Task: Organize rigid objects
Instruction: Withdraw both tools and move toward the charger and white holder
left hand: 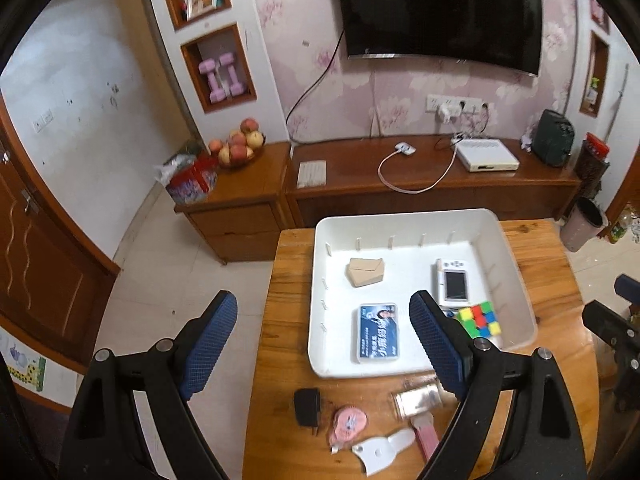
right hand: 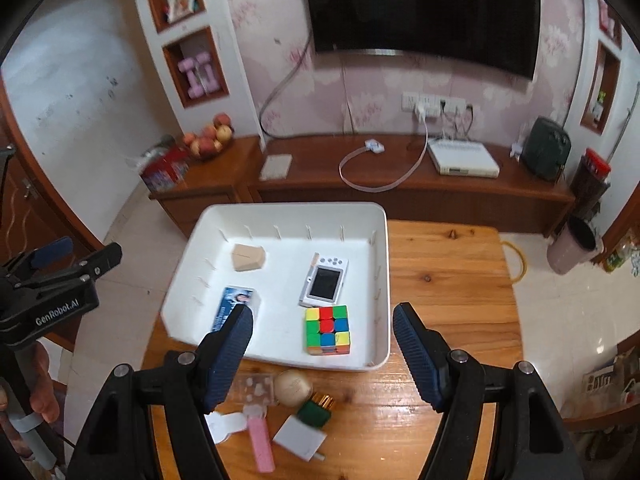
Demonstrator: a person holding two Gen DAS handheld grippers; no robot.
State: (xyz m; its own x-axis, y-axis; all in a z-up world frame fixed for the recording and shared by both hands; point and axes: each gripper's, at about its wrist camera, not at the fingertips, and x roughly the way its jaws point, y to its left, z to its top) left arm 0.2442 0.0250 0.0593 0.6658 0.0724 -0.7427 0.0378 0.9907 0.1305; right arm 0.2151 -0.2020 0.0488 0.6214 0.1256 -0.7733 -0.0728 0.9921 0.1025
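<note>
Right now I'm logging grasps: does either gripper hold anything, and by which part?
Nothing is held. The left gripper and right gripper both stand open above the table, with no object between their fingers.

We see white plastic tray [right hand: 380, 280] on round wooden table [right hand: 448, 280], far side. In tray: tan wooden block [right hand: 249, 258] back-left, white handheld game console [right hand: 326, 282] back-right, blue card case [left hand: 378, 333] front-left, multicoloured puzzle cube [right hand: 327, 330] front-right. Before tray, on table: black charger plug [left hand: 307, 406], pink round tape dispenser [left hand: 349, 424], white square adapter [right hand: 299, 438]. Wooden TV cabinet [right hand: 400, 196] behind table.
</note>
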